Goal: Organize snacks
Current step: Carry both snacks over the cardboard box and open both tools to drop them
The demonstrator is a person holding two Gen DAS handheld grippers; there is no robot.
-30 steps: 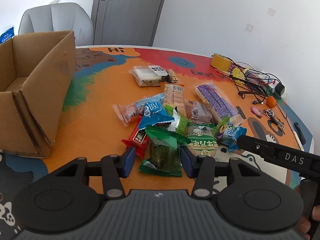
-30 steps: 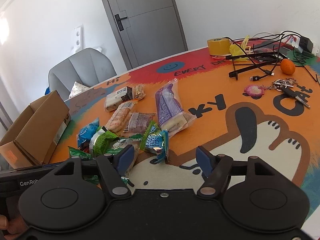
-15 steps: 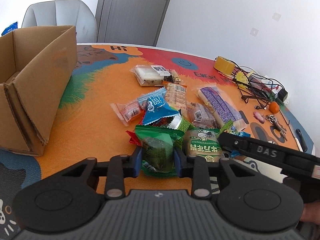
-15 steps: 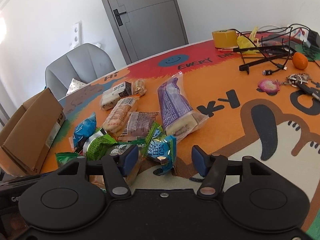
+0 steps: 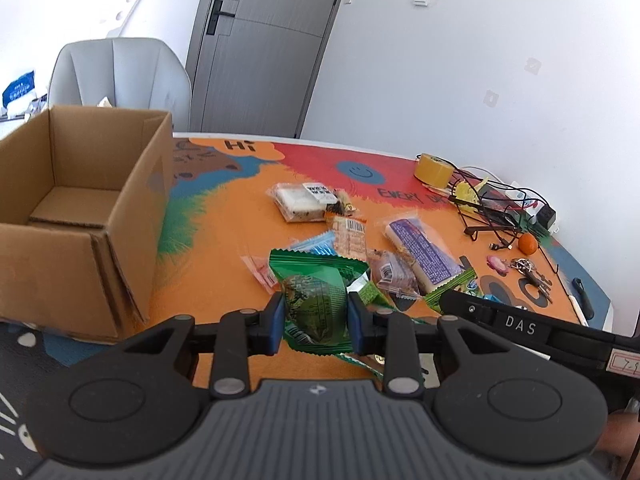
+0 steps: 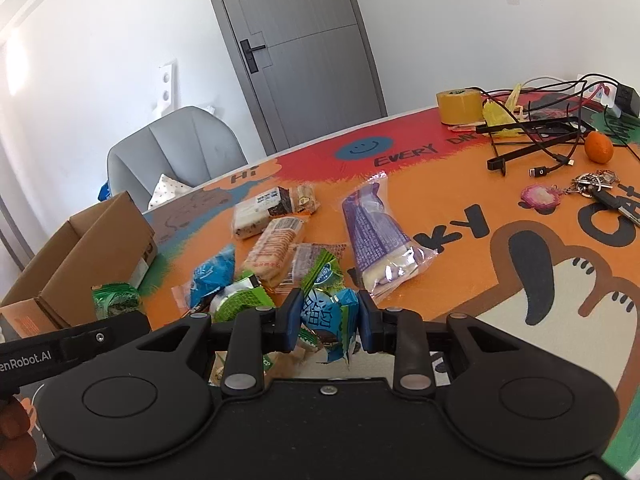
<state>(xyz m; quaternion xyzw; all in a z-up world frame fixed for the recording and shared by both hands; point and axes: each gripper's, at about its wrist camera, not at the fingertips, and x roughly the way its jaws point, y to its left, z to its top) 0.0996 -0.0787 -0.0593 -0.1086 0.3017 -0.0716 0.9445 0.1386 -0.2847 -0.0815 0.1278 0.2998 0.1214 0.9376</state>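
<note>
My left gripper (image 5: 316, 322) is shut on a green snack packet (image 5: 316, 300) and holds it above the table, right of the open cardboard box (image 5: 80, 216). My right gripper (image 6: 329, 328) is shut on a blue-green snack packet (image 6: 330, 316) at the near edge of the snack pile. The pile holds a purple bread pack (image 6: 376, 236), a biscuit pack (image 6: 274, 248), a white cake pack (image 6: 260, 212) and several small packets. The green packet also shows in the right wrist view (image 6: 116, 298), beside the box (image 6: 88, 256).
The box is empty inside. A tape roll (image 6: 458, 106), tangled cables (image 6: 536, 128), an orange (image 6: 599, 147), keys (image 6: 596, 184) and a pink charm (image 6: 540, 196) lie at the table's far right. A grey chair (image 5: 120, 76) stands behind the table by the door.
Both grippers have closed: the left on the green packet, the right on the blue-green packet. The left has lifted its packet off the pile, toward the box.
</note>
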